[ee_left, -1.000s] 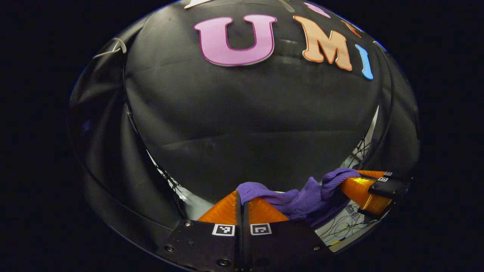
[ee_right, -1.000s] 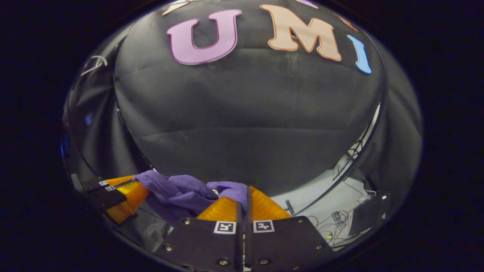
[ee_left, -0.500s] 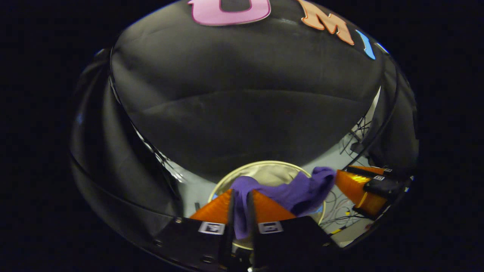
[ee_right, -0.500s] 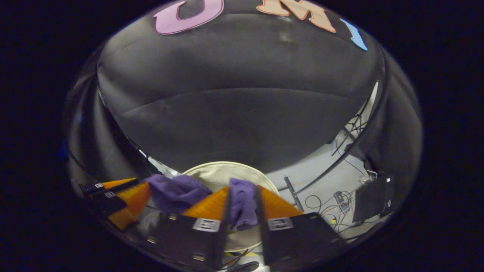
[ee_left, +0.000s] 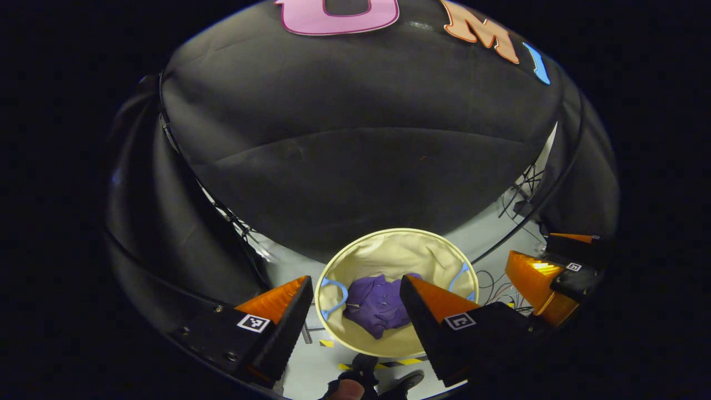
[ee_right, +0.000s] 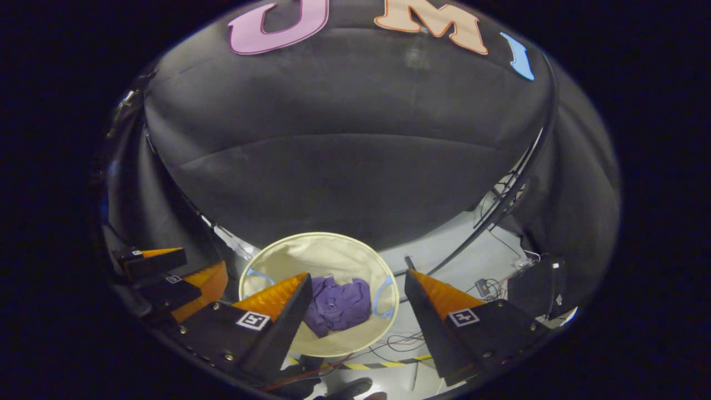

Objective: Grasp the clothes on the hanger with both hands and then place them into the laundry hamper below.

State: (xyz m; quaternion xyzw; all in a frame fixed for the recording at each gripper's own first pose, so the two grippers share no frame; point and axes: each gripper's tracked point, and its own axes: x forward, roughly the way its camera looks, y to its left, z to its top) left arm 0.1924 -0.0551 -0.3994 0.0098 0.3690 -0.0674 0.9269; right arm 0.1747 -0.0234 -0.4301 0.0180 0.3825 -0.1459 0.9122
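Two things matter most: the big round laundry hamper [ee_left: 355,250] on the floor [ee_right: 444,261], and the purple clothes [ee_left: 380,303] now lying at its bottom. A moment ago both grippers pinched that cloth above the hamper. Now the left hand-held gripper [ee_left: 355,289] is spread wide and holds nothing. The right hand-held gripper [ee_right: 358,283] is wide open and bare too. The drop looks done.

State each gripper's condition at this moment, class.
Left gripper: open, holding nothing.
Right gripper: open, holding nothing; the purple garment lies in the hamper.
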